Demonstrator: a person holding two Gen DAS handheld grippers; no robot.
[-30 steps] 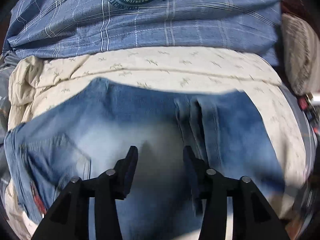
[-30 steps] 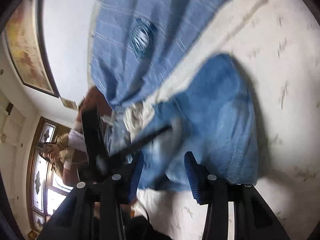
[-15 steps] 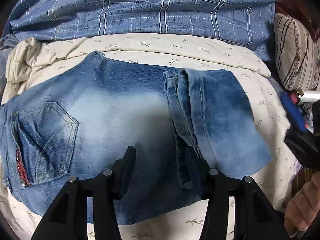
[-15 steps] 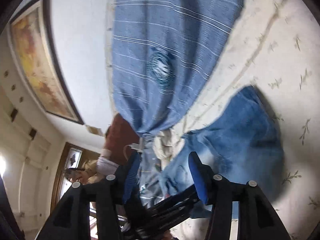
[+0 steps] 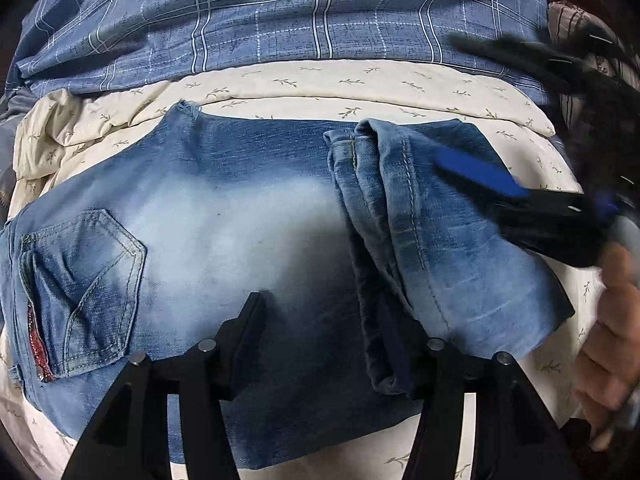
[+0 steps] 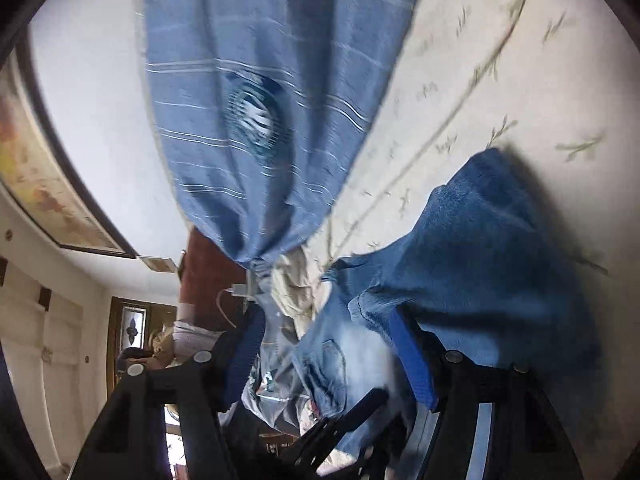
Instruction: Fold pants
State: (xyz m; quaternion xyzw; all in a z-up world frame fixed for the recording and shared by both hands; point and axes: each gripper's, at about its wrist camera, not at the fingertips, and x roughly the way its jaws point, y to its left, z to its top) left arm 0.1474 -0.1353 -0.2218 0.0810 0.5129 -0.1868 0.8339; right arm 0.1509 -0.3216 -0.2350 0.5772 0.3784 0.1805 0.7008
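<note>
Two layers of jeans (image 5: 248, 232) lie flat on the bed (image 5: 360, 80), legs folded over the seat so another fold can follow. Left gripper (image 5: 332, 332) angles steeply down above them, jaws opening, pinching nothing. Right gripper (image 5: 532, 216), blurred, reaches in nearly level, jaws opening, seemingly empty.
</note>
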